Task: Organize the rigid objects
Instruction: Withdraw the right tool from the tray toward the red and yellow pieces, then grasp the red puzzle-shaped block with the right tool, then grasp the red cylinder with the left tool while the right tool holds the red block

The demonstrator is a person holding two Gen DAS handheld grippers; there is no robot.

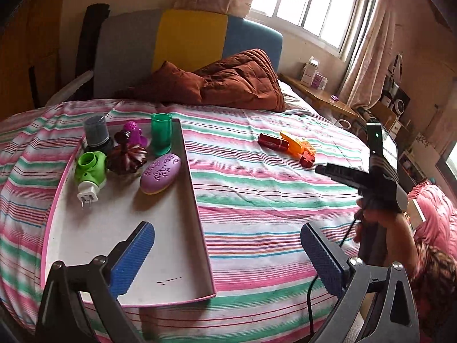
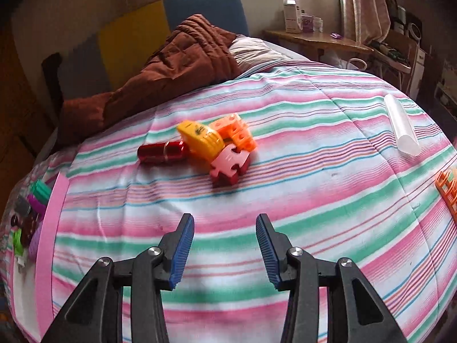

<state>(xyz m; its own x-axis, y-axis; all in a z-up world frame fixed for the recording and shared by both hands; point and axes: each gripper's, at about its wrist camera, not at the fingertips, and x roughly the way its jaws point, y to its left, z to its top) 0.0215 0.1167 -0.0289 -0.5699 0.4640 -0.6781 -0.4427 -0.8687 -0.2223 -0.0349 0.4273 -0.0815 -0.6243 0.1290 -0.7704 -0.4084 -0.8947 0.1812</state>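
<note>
Two views split the bed between them. My left wrist camera looks down into the tray [image 1: 197, 200], which lies toward the left edge of the striped bedspread [image 1: 257, 200]; the right wrist camera catches only its pink rim and a sliver of what it holds.

Inside the tray, all crowded into the far end, sit a grey jar [image 1: 95, 131], a purple perforated piece [image 1: 132, 131], an upright green cup [image 1: 161, 137], a dark red ridged piece [image 1: 127, 158], a green plug-in unit [image 1: 88, 174] with its prongs toward me, and a purple oval case [image 1: 160, 173]. The near end of the tray is bare.

My left gripper [image 1: 228, 260] hangs over the tray's near right corner, jaws spread wide with nothing between them. My right gripper [image 2: 225, 251], seen from the left camera in a hand [image 1: 382, 220] near the bed's right edge, has its jaws partly apart and also holds nothing.

Only the right camera shows clearly the loose cluster mid-bed: a red tube [image 2: 164, 152], a yellow toy [image 2: 200, 138], an orange block [image 2: 237, 131] and a pink puzzle piece [image 2: 230, 160], all touching. It alone shows a clear tube [image 2: 401, 125] and an orange frame [image 2: 448, 191] at the right edge.
</note>
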